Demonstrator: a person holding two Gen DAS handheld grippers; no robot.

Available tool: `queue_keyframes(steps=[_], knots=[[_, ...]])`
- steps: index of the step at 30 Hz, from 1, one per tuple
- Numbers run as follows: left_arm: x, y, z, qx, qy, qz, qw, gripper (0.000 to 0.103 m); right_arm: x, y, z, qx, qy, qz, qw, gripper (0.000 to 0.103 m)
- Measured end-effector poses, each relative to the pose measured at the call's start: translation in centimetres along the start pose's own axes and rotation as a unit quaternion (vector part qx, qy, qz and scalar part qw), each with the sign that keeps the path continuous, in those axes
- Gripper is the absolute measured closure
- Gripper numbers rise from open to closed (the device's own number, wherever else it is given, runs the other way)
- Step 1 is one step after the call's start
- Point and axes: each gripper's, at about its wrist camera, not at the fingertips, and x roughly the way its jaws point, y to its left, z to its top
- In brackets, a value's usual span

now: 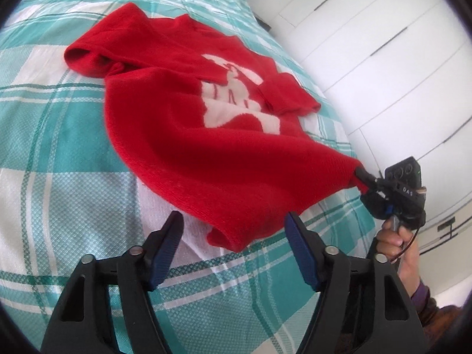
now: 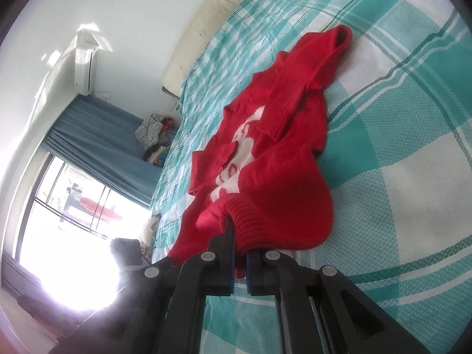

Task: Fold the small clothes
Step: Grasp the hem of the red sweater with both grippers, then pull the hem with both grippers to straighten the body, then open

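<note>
Your left gripper hangs nearest, jaws spread, blue pads either side of the near hem corner of the red sweater; the cloth lies between the fingers, but neither pad presses on it. Just right of that, your right gripper has its jaws pressed together on the other hem corner, pulling it into a taut point off the bed's edge; your hand wraps the handle below, with a dark sleeve at the frame edge. From the right wrist view, the ribbed hem bunches up around the closed fingers, red knit pinched in the slot between them. The sweater lies front up on the teal-and-white checked bedspread, white knitted figure on the chest, both sleeves folded inward across it. The hood lies at the far end, opening slack. Beyond the bed on the left view: white wardrobe doors with dark handles. Beyond it on the right view: a loose pile of clothes off the bed's far side, a blue curtain, a bright window, and a wall air conditioner above.
</note>
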Motion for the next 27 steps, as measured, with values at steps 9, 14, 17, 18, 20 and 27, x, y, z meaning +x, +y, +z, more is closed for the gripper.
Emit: queue_keyframes(steps=[9,14,17,18,20,27], knots=[[-3.4,-1.9,-1.4,-0.014,-0.011,-0.014,0.9997,0.098,-1.9,0.5,-1.2,-0.019,0.023,-0.02,0.999,0.098],[-7.2,-1.5,-4.6,-0.021,0.037,0.035,0.9985,0.098,-3.9,2.1,-3.7,-0.066,0.081,-0.063,0.993,0.098],[-6.1,0.1,-6.1,-0.042,0.07,0.07,0.9942,0.098,-3.2,1.7,-5.5,-0.074,0.137,-0.108,0.982,0.098],[-5.5,0.6,-6.5,-0.044,0.079,0.084,0.9924,0.098,-2.7,1.5,-6.2,-0.08,0.154,-0.129,0.976,0.099],[-4.4,1.2,-7.2,-0.051,0.093,0.098,0.9895,0.098,-1.5,0.6,-7.4,-0.09,0.184,-0.169,0.964,0.099],[-3.1,0.7,-6.9,-0.034,0.111,0.144,0.9828,0.098,-0.3,-1.9,-7.9,-0.073,0.192,-0.225,0.952,0.1]])
